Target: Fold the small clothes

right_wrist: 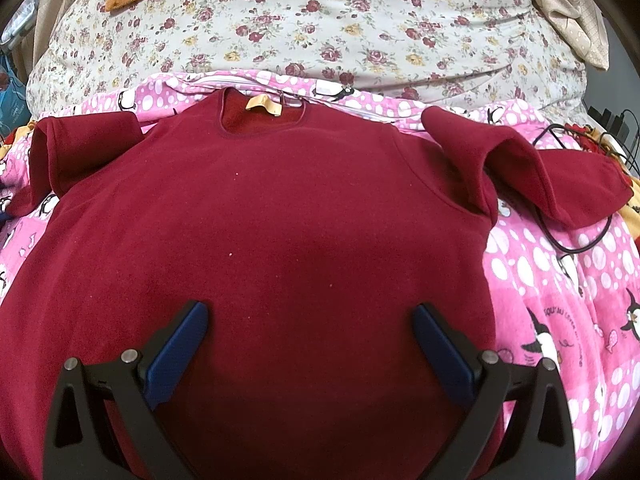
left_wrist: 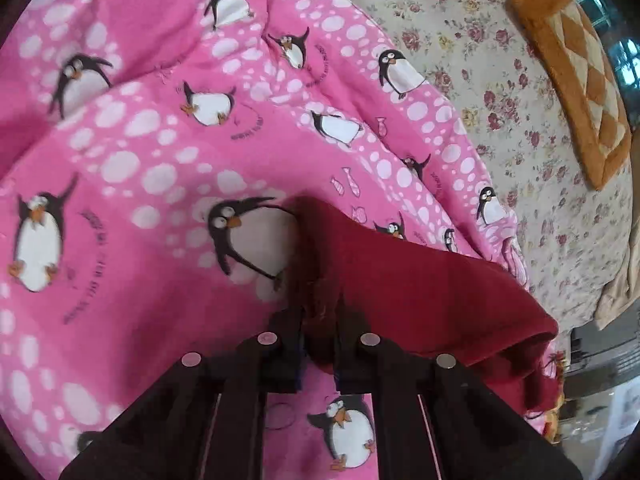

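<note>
A dark red sweater (right_wrist: 280, 220) lies spread flat on a pink penguin blanket (right_wrist: 560, 280), neck with tan label (right_wrist: 264, 106) at the far side, both sleeves (right_wrist: 520, 168) out to the sides. My right gripper (right_wrist: 310, 320) is open, jaws wide apart, hovering over the sweater's lower body. In the left wrist view my left gripper (left_wrist: 320, 320) is shut on a piece of the red sweater (left_wrist: 420, 280), which drapes to the right over the pink blanket (left_wrist: 160, 160).
A floral bedsheet (right_wrist: 320, 20) lies beyond the blanket. An orange patchwork mat (left_wrist: 576, 80) sits on it. A black cable (right_wrist: 580, 240) runs across the blanket at the right, near the right sleeve.
</note>
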{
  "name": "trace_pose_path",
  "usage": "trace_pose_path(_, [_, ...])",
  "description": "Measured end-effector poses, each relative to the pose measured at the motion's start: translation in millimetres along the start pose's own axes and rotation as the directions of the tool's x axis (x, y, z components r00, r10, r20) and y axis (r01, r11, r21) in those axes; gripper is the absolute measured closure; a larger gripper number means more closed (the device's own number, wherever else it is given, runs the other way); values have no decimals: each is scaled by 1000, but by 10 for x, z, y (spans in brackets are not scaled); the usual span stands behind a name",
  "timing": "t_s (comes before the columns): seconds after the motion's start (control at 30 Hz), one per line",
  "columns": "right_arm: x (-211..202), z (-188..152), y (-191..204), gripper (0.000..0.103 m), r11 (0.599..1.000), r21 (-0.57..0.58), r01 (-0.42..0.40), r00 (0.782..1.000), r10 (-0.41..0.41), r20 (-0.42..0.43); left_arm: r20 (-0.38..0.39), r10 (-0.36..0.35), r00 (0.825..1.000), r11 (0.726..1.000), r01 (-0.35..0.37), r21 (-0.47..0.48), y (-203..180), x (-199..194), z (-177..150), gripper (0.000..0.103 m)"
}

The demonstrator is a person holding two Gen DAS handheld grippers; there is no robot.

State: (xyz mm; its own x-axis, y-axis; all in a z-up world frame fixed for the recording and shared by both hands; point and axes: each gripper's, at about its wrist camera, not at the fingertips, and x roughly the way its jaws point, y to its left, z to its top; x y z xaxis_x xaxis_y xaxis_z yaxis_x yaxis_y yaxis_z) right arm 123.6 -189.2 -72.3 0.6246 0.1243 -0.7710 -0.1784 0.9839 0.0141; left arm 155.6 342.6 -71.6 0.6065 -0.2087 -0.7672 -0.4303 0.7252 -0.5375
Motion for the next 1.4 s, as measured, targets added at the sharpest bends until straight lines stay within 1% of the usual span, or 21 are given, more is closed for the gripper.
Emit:
trace_pose_path(0.07, [-1, 0, 0, 0, 1000, 0, 1, 1000, -1, 1, 88, 56, 995, 997, -59, 41, -80, -259, 53, 103])
trace_pose_path(0.13, [1, 5, 2, 0, 1000, -1, 1, 1000, -1, 1, 225, 64, 972, 996, -75, 39, -99, -711, 206, 103])
trace_pose_path(0.2, [0, 9, 3, 0, 1000, -1, 1, 1000, -1, 1, 306, 91, 948, 994, -108, 37, -80, -1034, 353, 103])
trace_pose_path(0.3, [-4, 7, 2, 0, 1000, -2, 2, 1000, -2, 1, 350, 118, 929, 987, -148, 58, -83, -1315, 526, 103])
trace_pose_path(0.33, [-1, 12, 5, 0, 1000, -2, 3, 1000, -3, 1, 342, 107, 934, 988, -138, 69, -106, -1339, 559, 103])
trace_pose_path(0.47, [-5, 0, 6, 0, 1000, -2, 3, 1000, -3, 3, 281, -17, 960, 988, -28, 153, -490, -1197, 461, 103])
trace_pose_path(0.53, [-4, -4, 9, 0, 1000, -2, 3, 1000, -3, 3, 212, -111, 971, 975, 66, 210, -860, -947, 270, 103])
trace_pose_path(0.63, [-4, -3, 11, 0, 1000, -4, 6, 1000, -6, 3, 87, -206, 975, 942, 173, 288, -1507, -410, -134, 103])
trace_pose_path(0.73, [-15, 5, 9, 0, 1000, -2, 8, 1000, -8, -2, -41, -258, 965, 903, 256, 345, -2165, 201, -653, 103])
trace_pose_path(0.83, [-66, 43, -21, 0, 1000, 9, -1, 1000, 1, -19, -133, -260, 956, 868, 292, 402, -2603, 681, -1147, 103])
trace_pose_path(0.93, [-175, 69, -95, 0, 998, 50, 27, 1000, -28, 4, -215, -267, 939, 846, 335, 413, -2769, 1053, -1505, 101])
trace_pose_path(0.97, [-210, 84, -113, 0, 998, 57, 35, 999, -36, 16, -252, -280, 926, 835, 365, 412, -2774, 1129, -1594, 99])
trace_pose_path(1.0, [-242, 104, -129, 0, 997, 63, 38, 999, -40, 27, -300, -275, 913, 830, 383, 406, -2763, 1193, -1682, 89])
trace_pose_path(1.07, [-291, 158, -154, 1, 997, 70, 28, 998, -31, 48, -340, -267, 902, 823, 397, 406, -2731, 1189, -1761, 84])
trace_pose_path(1.13, [-315, 225, -167, 1, 997, 73, -1, 998, -4, 66, -332, -262, 906, 824, 389, 412, -2723, 1031, -1722, 77])
trace_pose_path(1.17, [-318, 282, -167, 2, 997, 70, -32, 997, 27, 73, -320, -268, 908, 826, 388, 409, -2699, 928, -1698, 77])
trace_pose_path(1.23, [-319, 396, -153, 4, 993, 58, -107, 990, 101, 99, -248, -291, 924, 837, 372, 402, -2604, 637, -1579, 77])
trace_pose_path(1.27, [-281, 478, -118, 7, 985, 44, -166, 982, 161, 98, -200, -299, 933, 848, 356, 393, -2530, 499, -1508, 77])
trace_pose_path(1.3, [-232, 544, -91, 9, 974, 36, -223, 971, 219, 92, -137, -305, 942, 866, 335, 371, -2441, 357, -1424, 75])
trace_pose_path(1.33, [-144, 632, -60, 14, 950, 40, -310, 949, 307, 75, -77, -304, 949, 886, 312, 344, -2336, 245, -1337, 72])
trace_pose_path(1.4, [46, 715, 7, 18, 907, 78, -413, 911, 412, 29, 48, -263, 964, 924, 237, 300, -2142, 64, -1191, 70])
